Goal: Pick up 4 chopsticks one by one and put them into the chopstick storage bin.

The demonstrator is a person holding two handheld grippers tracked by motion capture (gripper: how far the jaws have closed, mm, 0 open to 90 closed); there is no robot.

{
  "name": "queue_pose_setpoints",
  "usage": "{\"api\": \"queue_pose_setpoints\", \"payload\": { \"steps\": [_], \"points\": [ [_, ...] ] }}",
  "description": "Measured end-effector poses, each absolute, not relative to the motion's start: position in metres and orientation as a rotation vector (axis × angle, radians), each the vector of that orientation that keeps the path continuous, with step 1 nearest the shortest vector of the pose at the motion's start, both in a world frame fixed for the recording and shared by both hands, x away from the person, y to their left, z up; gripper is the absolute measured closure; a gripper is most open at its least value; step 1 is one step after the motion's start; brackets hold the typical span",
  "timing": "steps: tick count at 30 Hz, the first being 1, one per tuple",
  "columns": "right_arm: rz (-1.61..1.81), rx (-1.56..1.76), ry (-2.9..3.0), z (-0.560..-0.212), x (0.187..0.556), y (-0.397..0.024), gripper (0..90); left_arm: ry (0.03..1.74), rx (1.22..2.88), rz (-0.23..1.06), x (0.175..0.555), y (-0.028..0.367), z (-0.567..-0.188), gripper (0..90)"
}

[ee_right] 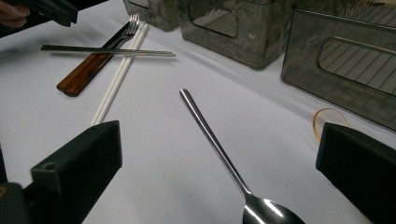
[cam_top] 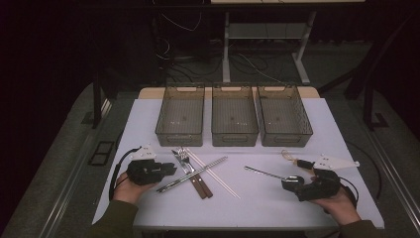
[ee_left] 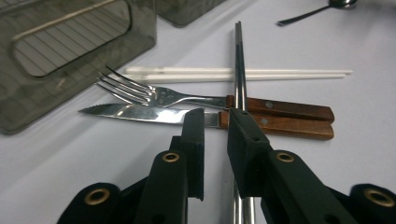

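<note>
The left gripper [ee_left: 215,122] has its fingers nearly together around the metal chopsticks [ee_left: 240,70], which lie across the fork [ee_left: 154,95] and the knife [ee_left: 135,113] with brown wooden handles, but whether the pads press them cannot be told. The right gripper [ee_right: 219,158] has its fingers spread wide, with the spoon [ee_right: 212,137] lying flat on the white worktop [ee_right: 154,154] between them. The white chopsticks [ee_left: 233,73] lie just behind the fork, three grey bins [cam_top: 234,116] stand farther back, and no writing can be read.

No readable text, no labels, no brands, no numbers, no signs on anything
</note>
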State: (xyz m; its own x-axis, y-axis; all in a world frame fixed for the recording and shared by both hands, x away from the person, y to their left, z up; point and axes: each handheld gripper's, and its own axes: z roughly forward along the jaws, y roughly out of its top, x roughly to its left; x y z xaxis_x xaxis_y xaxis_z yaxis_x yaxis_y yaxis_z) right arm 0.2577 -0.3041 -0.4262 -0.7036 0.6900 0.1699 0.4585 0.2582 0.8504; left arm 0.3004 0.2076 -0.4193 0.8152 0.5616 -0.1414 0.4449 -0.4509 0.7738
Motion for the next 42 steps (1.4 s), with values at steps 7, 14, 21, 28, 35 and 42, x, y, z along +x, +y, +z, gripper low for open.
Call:
{"api": "queue_pose_setpoints", "payload": {
  "steps": [7,14,21,28,35,42],
  "points": [
    [1.420,1.069,2.295,-0.426,0.258,-0.304,0.6,0.721,2.152,0.131,0.302,0.201,-0.423,79.5],
    [1.418,1.068,2.292,-0.426,0.258,-0.304,0.6,0.704,2.181,0.110,0.303,0.194,-0.426,80.1],
    [1.417,1.070,2.287,-0.426,0.258,-0.304,0.6,0.684,2.204,0.104,0.304,0.189,-0.428,80.0],
    [1.415,1.072,2.287,-0.426,0.258,-0.305,0.6,0.684,2.220,0.091,0.305,0.186,-0.430,80.3],
    [1.415,1.071,2.288,-0.426,0.258,-0.304,0.6,0.677,2.231,0.084,0.306,0.184,-0.432,80.2],
    [1.414,1.072,2.287,-0.426,0.258,-0.304,0.6,0.674,2.240,0.087,0.306,0.185,-0.432,80.0]
  ]
}}
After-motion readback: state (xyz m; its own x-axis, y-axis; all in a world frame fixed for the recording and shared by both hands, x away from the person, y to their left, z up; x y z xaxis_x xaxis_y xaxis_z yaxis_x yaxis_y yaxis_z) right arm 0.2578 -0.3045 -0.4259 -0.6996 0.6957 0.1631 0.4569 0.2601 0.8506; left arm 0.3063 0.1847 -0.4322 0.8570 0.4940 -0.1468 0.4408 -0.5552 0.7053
